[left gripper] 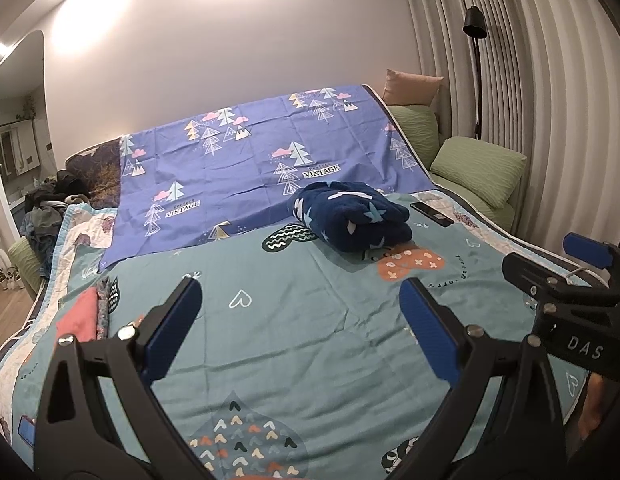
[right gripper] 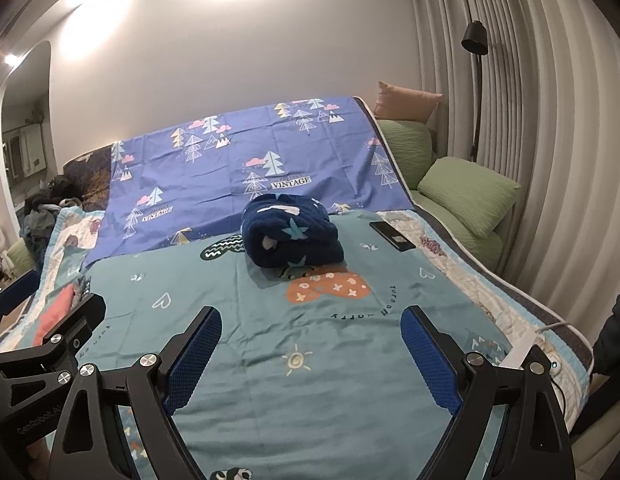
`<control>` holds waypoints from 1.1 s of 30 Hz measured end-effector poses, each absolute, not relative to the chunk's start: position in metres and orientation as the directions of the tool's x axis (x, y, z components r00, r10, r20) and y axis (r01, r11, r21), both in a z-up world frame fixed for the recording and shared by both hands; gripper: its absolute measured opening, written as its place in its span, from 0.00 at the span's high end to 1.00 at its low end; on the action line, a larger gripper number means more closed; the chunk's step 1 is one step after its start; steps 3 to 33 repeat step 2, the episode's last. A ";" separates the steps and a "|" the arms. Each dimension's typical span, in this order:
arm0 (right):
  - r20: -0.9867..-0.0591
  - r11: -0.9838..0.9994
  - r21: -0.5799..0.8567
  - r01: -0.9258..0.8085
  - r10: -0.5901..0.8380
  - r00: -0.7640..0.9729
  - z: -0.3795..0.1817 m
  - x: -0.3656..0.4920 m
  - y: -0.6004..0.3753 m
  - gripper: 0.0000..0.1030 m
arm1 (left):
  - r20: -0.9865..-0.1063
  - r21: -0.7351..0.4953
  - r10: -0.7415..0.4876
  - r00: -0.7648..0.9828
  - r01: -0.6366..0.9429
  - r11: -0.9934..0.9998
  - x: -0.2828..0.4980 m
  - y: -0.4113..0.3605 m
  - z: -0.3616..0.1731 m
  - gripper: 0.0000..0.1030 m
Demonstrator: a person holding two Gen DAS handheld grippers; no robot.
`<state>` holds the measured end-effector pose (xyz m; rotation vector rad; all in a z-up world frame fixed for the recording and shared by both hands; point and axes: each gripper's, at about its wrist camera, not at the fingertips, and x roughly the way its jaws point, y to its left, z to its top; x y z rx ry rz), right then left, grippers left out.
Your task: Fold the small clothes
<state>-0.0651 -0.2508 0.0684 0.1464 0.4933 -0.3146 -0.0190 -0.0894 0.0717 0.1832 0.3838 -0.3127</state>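
Observation:
A navy fleece garment [left gripper: 352, 218] with pale star shapes lies in a folded bundle on the teal patterned bed cover [left gripper: 294, 320], near the edge of a purple tree-print sheet [left gripper: 246, 160]. The same navy garment [right gripper: 292, 236] shows in the right wrist view, straight ahead. My left gripper [left gripper: 300, 320] hovers open over the teal cover, well short of the bundle, nothing between its blue pads. My right gripper [right gripper: 312, 344] is likewise open and empty above the teal cover [right gripper: 270, 360], beside the left one. Folded red and patterned clothes [left gripper: 92, 316] lie at the left.
A black phone [left gripper: 432, 214] lies right of the bundle. Green pillows [left gripper: 478, 168] and a peach cushion [left gripper: 410, 88] sit at the back right by a black floor lamp [left gripper: 476, 60] and curtains. A heap of dark clothes [left gripper: 50, 204] sits at the bed's far left. White cable [right gripper: 550, 328].

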 end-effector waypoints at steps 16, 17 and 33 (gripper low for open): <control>-0.487 0.942 0.062 0.331 -0.261 0.834 0.068 -0.065 -0.251 0.10 | -0.396 0.116 -0.263 0.880 0.332 0.936 -0.019 -0.089 0.072 0.04; -0.487 0.942 0.062 0.331 -0.261 0.834 0.068 -0.065 -0.251 0.10 | -0.396 0.116 -0.263 0.880 0.332 0.936 -0.019 -0.089 0.072 0.04; -0.487 0.942 0.062 0.331 -0.261 0.834 0.068 -0.065 -0.251 0.10 | -0.396 0.116 -0.263 0.880 0.332 0.936 -0.019 -0.089 0.072 0.04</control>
